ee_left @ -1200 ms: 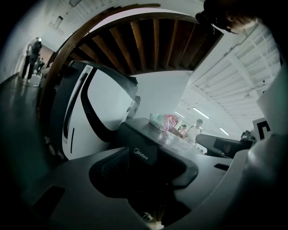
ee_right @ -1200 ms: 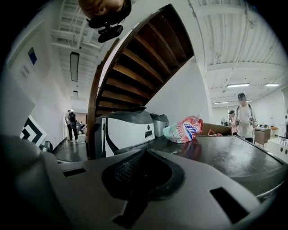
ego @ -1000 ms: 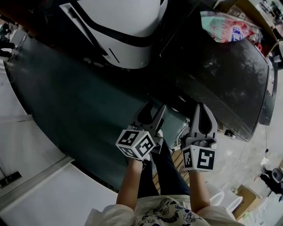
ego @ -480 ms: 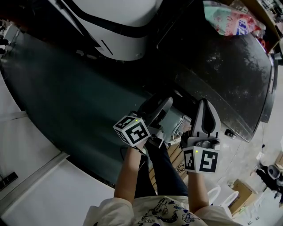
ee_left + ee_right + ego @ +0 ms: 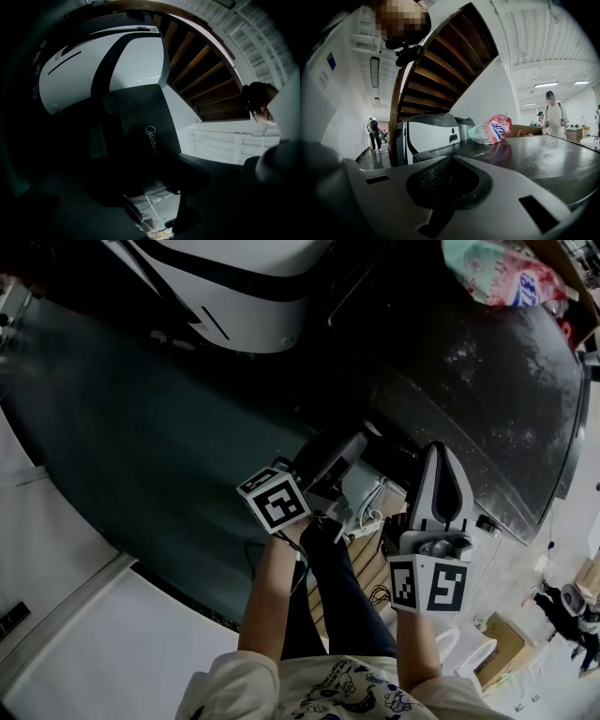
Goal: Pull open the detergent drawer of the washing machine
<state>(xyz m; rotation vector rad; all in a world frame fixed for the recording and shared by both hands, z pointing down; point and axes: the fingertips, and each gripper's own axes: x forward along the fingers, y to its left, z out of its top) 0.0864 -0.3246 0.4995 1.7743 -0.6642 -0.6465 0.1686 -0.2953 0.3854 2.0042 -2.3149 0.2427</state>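
Observation:
The washing machine has a dark speckled top [image 5: 487, 381] at the right of the head view. Its detergent drawer [image 5: 361, 486] sticks out of the front as a pale tray. In the left gripper view the drawer's compartments [image 5: 157, 211] show under a dark panel with a brand name [image 5: 151, 138]. My left gripper [image 5: 342, 451] reaches in at the drawer's left side. Its jaws are opening, and this view is too dark to tell whether anything lies between them. My right gripper [image 5: 439, 465] hangs to the right of the drawer, level with the machine's top [image 5: 525, 154]. Only its grey upper jaw shows.
A white and black appliance [image 5: 244, 287] stands to the left of the machine. A pink detergent bag [image 5: 497, 277] lies on the far end of the top. Cables and a power strip [image 5: 370, 526] lie on the floor below. A wooden staircase [image 5: 440, 61] rises behind, and people [image 5: 555, 115] stand far off.
My left gripper has rolled, so its marker cube shows another face, and it has sunk a little towards the drawer. More of the pale drawer shows now. The right gripper hangs slightly lower.

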